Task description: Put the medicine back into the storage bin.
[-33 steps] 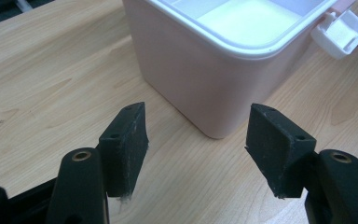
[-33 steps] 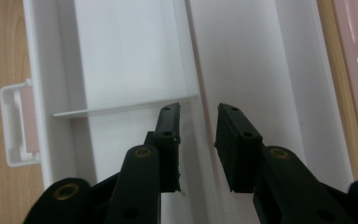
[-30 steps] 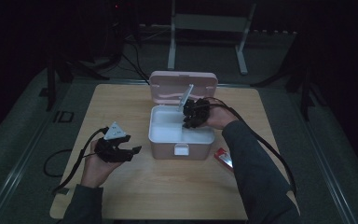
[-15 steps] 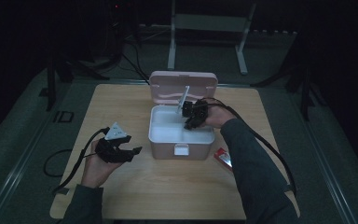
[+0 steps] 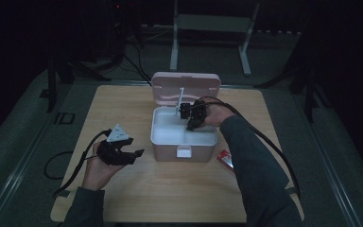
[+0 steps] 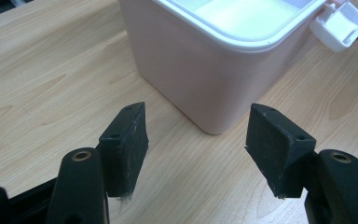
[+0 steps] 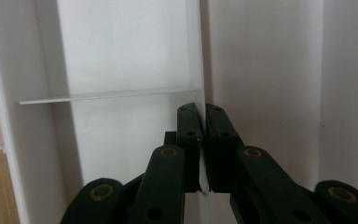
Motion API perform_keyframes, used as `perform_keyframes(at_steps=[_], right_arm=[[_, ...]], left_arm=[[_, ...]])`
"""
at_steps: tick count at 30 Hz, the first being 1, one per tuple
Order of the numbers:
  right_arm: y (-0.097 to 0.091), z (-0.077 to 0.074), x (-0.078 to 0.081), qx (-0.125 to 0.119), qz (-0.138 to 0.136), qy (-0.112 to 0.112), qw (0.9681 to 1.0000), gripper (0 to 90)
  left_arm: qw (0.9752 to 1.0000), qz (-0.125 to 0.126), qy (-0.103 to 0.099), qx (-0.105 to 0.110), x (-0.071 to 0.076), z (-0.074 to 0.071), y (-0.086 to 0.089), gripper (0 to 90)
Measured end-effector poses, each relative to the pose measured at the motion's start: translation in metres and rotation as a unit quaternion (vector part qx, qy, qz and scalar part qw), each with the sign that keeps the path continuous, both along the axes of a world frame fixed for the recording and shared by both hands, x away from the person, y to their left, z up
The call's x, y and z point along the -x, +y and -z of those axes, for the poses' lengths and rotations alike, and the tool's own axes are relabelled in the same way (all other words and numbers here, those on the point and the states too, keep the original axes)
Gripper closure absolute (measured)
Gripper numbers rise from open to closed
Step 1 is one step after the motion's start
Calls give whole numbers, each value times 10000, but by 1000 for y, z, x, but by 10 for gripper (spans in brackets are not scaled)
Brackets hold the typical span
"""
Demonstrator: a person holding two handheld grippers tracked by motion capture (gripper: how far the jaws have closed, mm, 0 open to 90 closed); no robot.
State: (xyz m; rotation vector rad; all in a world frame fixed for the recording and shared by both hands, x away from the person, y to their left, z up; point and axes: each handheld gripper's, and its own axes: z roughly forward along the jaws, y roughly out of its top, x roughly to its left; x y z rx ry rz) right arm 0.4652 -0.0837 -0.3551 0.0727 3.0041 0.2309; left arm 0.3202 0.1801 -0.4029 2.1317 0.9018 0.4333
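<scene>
My right gripper (image 5: 187,118) sits inside the open pink box (image 5: 184,151), its jaws just closing onto a thin white divider (image 7: 203,70) standing on edge between them. My left gripper (image 5: 131,157) rests left of the box, jaws apart and empty.

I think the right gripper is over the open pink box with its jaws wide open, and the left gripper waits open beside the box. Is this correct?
Not quite. The right gripper is over the open pink box, but its jaws are shut on a thin white divider, having just been closing; the right gripper view shows this. The left gripper does wait open beside the box.
</scene>
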Motion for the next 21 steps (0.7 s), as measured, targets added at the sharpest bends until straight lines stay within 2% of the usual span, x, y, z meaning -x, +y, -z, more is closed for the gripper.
perform_keyframes(at_steps=[8, 21], right_arm=[[-1, 0, 1, -26, -108, 90, 9999, 882], [-2, -2, 1, -137, -128, 60, 9998, 891]], left_arm=[[10000, 5, 9, -14, 0, 1, 0, 381], [10000, -1, 21, -24, -1, 1, -1, 381]])
